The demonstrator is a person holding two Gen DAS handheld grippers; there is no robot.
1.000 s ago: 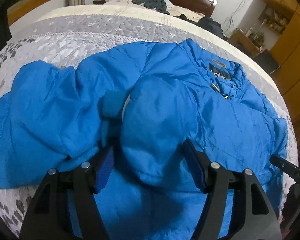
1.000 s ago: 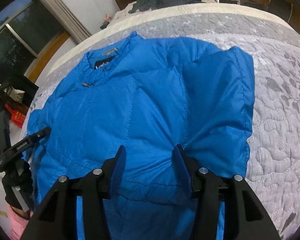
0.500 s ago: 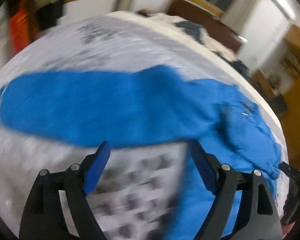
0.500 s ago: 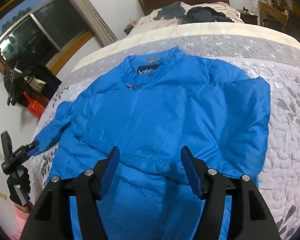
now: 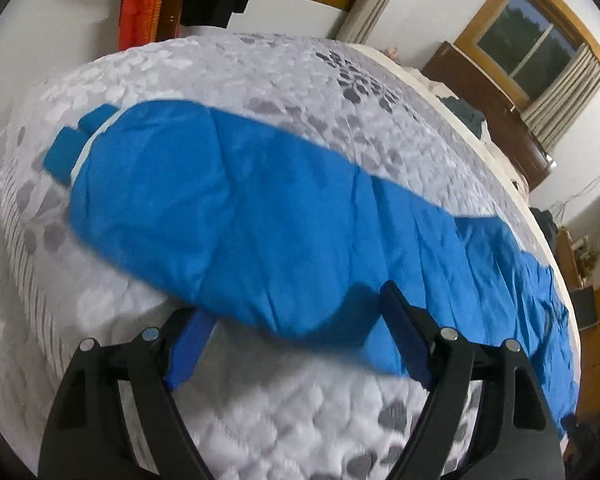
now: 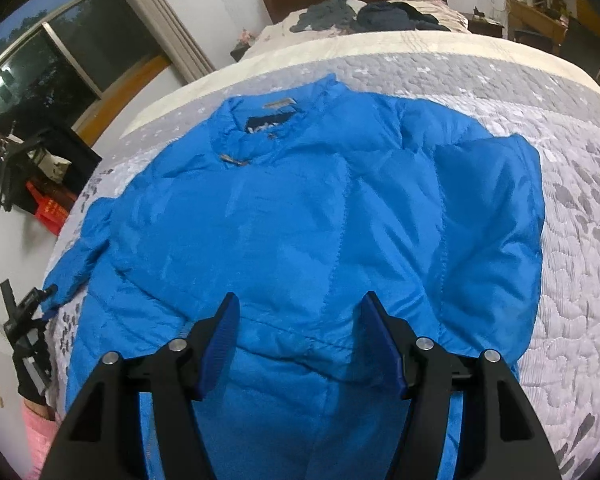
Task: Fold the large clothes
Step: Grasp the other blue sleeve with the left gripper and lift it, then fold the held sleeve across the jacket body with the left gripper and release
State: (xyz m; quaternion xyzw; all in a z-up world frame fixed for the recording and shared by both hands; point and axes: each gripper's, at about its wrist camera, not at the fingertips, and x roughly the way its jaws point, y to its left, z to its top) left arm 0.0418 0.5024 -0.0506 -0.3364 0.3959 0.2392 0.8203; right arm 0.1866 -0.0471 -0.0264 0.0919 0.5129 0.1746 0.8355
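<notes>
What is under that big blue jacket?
The blue jacket lies spread on a grey patterned bedspread, which shows all around it. Whatever sits directly beneath the jacket's body is covered, so I cannot tell.

Glossy jacket [image 6: 300, 216]; quilted bedspread [image 6: 580, 240]

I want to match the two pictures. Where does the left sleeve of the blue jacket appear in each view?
Left wrist view: the left sleeve lies stretched across the middle of the picture, its cuff at upper left.
Right wrist view: the same sleeve shows at the left edge, beside the left gripper.
Shared landmark: the grey patterned quilt under the blue jacket.
</notes>
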